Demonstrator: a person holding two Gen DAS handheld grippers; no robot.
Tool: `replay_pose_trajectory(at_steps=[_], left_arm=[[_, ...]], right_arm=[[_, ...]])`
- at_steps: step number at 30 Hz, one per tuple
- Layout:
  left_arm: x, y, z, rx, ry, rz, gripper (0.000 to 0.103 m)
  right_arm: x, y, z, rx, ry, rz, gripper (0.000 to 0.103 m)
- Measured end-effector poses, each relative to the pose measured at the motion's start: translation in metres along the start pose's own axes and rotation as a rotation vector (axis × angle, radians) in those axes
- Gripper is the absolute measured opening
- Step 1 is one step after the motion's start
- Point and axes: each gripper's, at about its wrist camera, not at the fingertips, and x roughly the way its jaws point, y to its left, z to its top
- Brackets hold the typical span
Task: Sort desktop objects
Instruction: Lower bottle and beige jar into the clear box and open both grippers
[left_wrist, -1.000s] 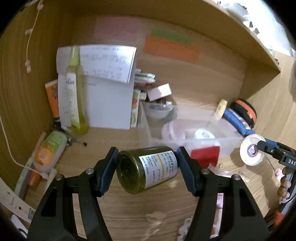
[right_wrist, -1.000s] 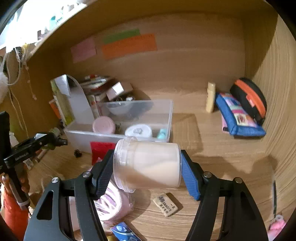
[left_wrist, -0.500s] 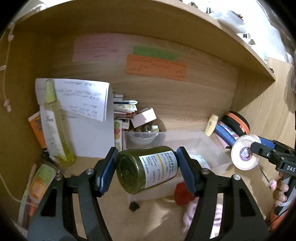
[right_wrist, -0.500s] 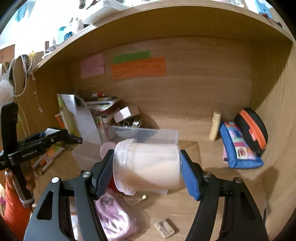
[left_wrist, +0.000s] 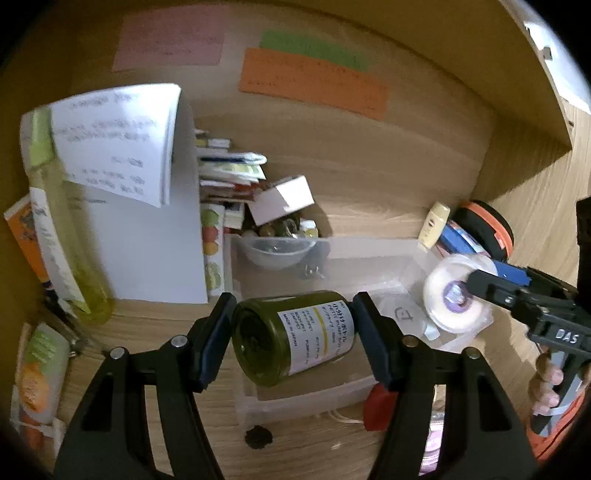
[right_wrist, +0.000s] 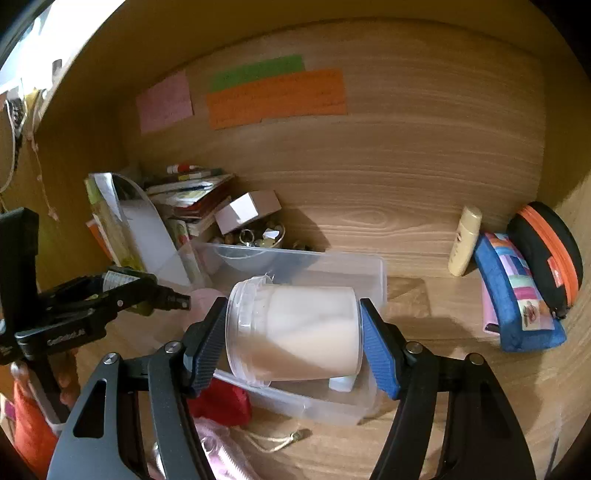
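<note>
Both grippers clamped — left gripper (left_wrist: 293, 341) on green bottle (left_wrist: 295, 339), right gripper (right_wrist: 291, 339) on white jar (right_wrist: 295, 332) — above clear bin (right_wrist: 376, 266). Lower inside the walls before releasing.

**readable text in the shot**

the green bottle (left_wrist: 293, 341) has a white label reading "made in japan" and "petit pump bottle". the right gripper (left_wrist: 458, 297) body shows "das". the sticky notes' writing is too blurry.

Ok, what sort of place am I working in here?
Probably a home desk nook under a shelf: wooden walls with sticky notes, stacked books, a clear bin of small items, pouches.
</note>
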Motion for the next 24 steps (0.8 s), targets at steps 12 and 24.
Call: replay_pose_trajectory(at_steps=[12, 24], left_arm=[[0.019, -0.021, -0.015, 0.094, 0.044, 0.049, 0.064], [0.020, -0.032, -0.022, 0.157, 0.032, 0.083, 0.064]], right_arm=[[0.026, -0.001, -0.013, -0.008, 0.073, -0.028, 0.065], [0.024, 0.000, -0.016, -0.024, 0.076, -0.011, 0.065]])
